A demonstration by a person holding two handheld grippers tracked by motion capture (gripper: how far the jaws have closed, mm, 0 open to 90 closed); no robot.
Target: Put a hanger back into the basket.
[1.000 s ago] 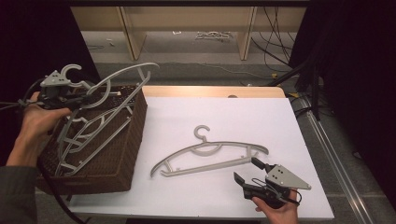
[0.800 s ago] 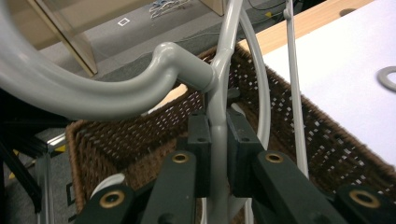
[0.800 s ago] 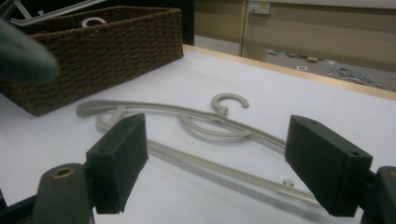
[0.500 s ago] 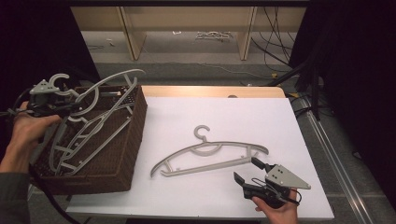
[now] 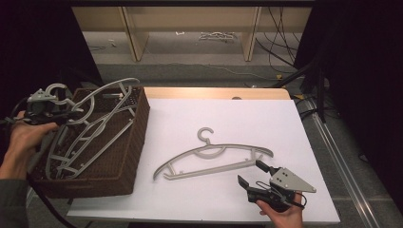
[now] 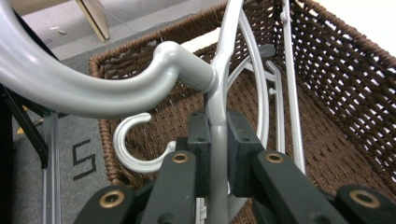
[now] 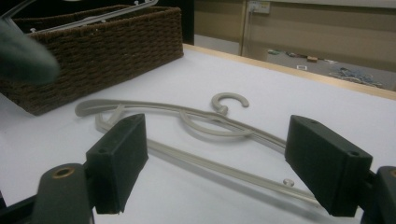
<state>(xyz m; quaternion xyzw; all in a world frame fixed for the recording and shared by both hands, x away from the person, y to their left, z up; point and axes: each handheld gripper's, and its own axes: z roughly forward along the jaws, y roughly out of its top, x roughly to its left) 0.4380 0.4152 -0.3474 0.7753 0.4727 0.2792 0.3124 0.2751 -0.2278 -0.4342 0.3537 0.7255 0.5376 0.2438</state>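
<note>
Hangers fill the brown wicker basket (image 5: pixel 128 156) at the table's left end, and the left gripper (image 5: pixel 64 116), held at the basket's far left corner, has its 2 jaws pressed together on the neck of 1 grey hanger (image 6: pixel 212 135), just under its hook, with that hanger rising above the rim. Another grey hanger (image 5: pixel 214 156) lies flat on the white tabletop (image 5: pixel 237 114), hook pointing away from the person. Near the table's front edge the right gripper (image 5: pixel 251 173) sits just short of that hanger's lower bar, jaws spread wide and holding nothing.
</note>
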